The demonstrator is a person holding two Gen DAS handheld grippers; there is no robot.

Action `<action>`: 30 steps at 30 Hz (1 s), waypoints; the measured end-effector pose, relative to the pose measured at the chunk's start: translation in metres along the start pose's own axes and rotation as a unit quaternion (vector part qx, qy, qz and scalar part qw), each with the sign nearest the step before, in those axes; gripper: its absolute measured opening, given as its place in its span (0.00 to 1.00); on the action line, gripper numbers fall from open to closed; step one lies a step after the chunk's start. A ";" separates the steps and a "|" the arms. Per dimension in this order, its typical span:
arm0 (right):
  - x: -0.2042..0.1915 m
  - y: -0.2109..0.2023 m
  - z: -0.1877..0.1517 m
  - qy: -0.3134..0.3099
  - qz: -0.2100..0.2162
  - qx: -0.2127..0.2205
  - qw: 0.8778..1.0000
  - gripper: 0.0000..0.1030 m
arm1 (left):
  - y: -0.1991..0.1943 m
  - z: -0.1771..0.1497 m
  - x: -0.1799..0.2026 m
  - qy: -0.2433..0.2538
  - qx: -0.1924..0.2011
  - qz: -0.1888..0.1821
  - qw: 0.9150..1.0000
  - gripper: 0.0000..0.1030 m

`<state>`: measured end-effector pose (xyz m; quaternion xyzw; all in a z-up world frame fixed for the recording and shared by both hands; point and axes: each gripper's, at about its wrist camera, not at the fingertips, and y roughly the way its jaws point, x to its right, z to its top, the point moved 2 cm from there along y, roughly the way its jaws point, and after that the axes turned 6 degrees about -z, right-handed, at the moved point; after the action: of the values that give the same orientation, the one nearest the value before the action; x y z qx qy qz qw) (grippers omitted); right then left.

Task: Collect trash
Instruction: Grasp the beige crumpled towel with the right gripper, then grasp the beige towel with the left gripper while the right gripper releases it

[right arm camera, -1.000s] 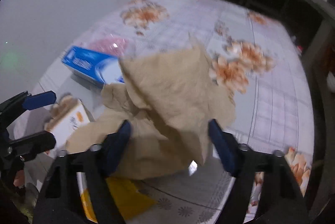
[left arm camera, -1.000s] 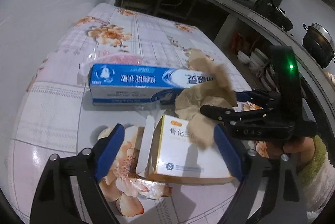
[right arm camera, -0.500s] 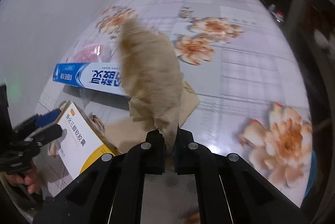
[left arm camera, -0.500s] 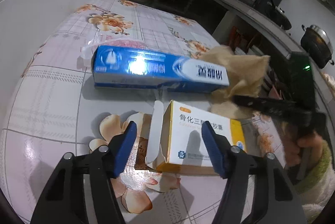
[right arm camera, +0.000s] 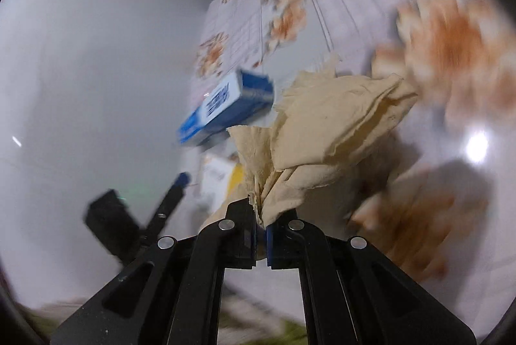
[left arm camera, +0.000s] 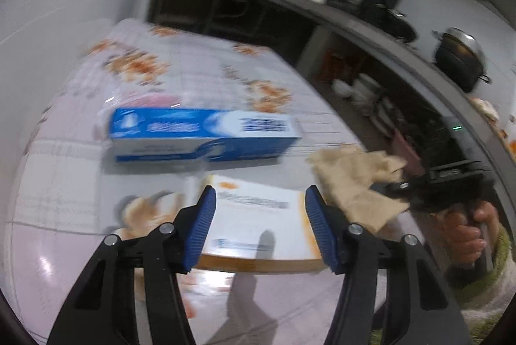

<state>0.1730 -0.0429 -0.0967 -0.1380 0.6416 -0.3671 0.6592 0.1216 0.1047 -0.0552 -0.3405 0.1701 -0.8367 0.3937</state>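
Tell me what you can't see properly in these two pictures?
- The words on the blue box: smeared by motion blur in both views.
- The white and yellow box: in the left wrist view its near end sits behind the left gripper; whether the fingers touch it is unclear.
- The pink thing behind the blue box: blurred, mostly hidden.
- The table below the brown paper held by the right gripper: covered in the right wrist view.
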 end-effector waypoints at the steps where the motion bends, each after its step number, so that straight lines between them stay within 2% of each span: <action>1: 0.004 0.000 -0.003 0.013 0.015 -0.010 1.000 0.03 | 0.001 0.000 0.008 0.007 -0.001 -0.017 1.000 0.54; 3: 0.012 0.000 -0.009 0.029 0.028 -0.023 0.999 0.03 | 0.005 -0.001 0.023 0.017 -0.007 -0.047 0.999 0.54; 6: 0.022 -0.001 -0.013 0.017 -0.056 -0.016 0.998 0.03 | 0.024 -0.007 0.047 0.021 -0.039 -0.093 0.995 0.54; 8: 0.028 0.002 -0.014 0.020 -0.074 -0.020 0.997 0.03 | 0.038 -0.011 0.061 0.041 -0.060 -0.105 0.992 0.54; 11: 0.034 0.006 -0.015 0.027 -0.083 -0.031 0.996 0.03 | 0.055 -0.019 0.086 0.091 -0.086 -0.115 0.985 0.54; 14: 0.036 0.003 -0.020 0.032 -0.073 -0.039 0.996 0.04 | 0.073 -0.028 0.108 0.150 -0.115 -0.123 0.974 0.54; 18: 0.045 0.002 -0.019 0.039 -0.053 -0.052 0.996 0.07 | 0.099 -0.046 0.130 0.224 -0.151 -0.115 0.956 0.54; 20: 0.049 0.001 -0.020 0.041 -0.048 -0.054 0.997 0.09 | 0.114 -0.055 0.139 0.251 -0.166 -0.095 0.949 0.54; 22: 0.046 -0.005 -0.018 0.031 -0.046 -0.048 0.997 0.22 | 0.126 -0.062 0.143 0.273 -0.177 -0.075 0.943 0.54; 24: 0.042 -0.011 -0.018 0.019 -0.043 -0.036 0.998 0.48 | 0.130 -0.064 0.146 0.288 -0.175 -0.065 0.939 0.52; 25: 0.037 -0.017 -0.017 0.003 -0.055 -0.023 0.998 0.53 | 0.132 -0.063 0.147 0.290 -0.176 -0.066 0.938 0.47; 26: 0.034 -0.024 -0.016 -0.010 -0.076 -0.011 0.997 0.58 | 0.135 -0.062 0.148 0.290 -0.177 -0.069 0.938 0.45; 29: 0.030 -0.043 -0.014 -0.044 -0.164 0.026 0.985 0.60 | 0.136 -0.061 0.146 0.292 -0.178 -0.073 0.937 0.43; 30: 0.030 -0.050 -0.011 -0.046 -0.181 0.045 0.981 0.61 | 0.137 -0.061 0.146 0.295 -0.178 -0.072 0.936 0.43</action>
<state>0.1441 -0.0941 -0.0880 -0.2388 0.5580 -0.5021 0.6160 0.0863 -0.0942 -0.1106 -0.1546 0.3993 -0.8819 0.1973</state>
